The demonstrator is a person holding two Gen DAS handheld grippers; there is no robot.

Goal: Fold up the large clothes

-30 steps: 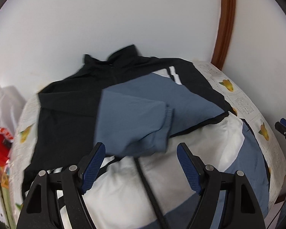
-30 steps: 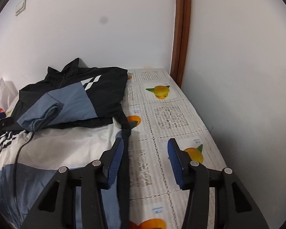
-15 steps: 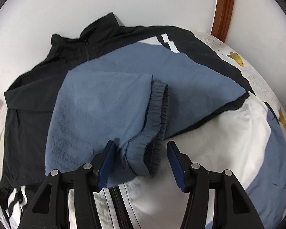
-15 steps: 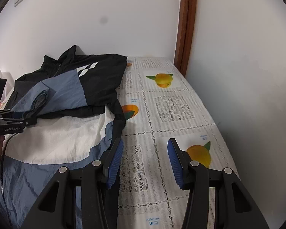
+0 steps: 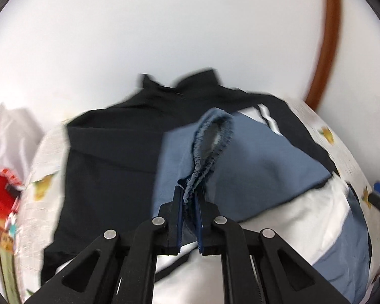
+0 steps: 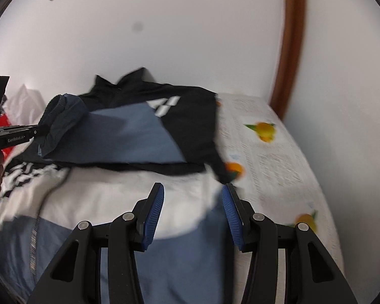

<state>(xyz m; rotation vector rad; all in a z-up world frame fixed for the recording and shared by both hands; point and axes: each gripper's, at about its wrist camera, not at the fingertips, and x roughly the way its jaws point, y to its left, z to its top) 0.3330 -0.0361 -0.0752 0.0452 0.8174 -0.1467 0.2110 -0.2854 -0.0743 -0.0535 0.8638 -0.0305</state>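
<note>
From the left wrist camera, the left gripper (image 5: 189,204) has its two fingers closed on the gathered elastic cuff (image 5: 210,136) of a blue sleeve, the bunched fabric pinched between the blue pads and the cuff's opening gaping just beyond the tips. The sleeve belongs to a black, blue and white jacket (image 5: 109,167) spread over a table covered with a lace cloth printed with yellow fruit (image 5: 41,185); the jacket's collar (image 5: 179,86) points toward a white wall. A red package (image 5: 0,187) and crumpled white material sit at the left edge. The picture is smeared by motion. The grip looks to hold only a narrow strip of elastic, so the cuff could slip out if pulled hard, and dragging the sleeve could rumple the blue panel lying under it. From the right wrist camera, the right gripper (image 6: 192,209) has its fingers spread apart with nothing between them, hovering above the jacket's white lower panel (image 6: 129,197), near the garment's right edge where it meets the tablecloth (image 6: 278,162). The left gripper (image 6: 15,134) appears at the far left, holding the cuff raised off the jacket. With the right fingers not pinning the cloth, the whole jacket may shift when the sleeve is pulled.
</note>
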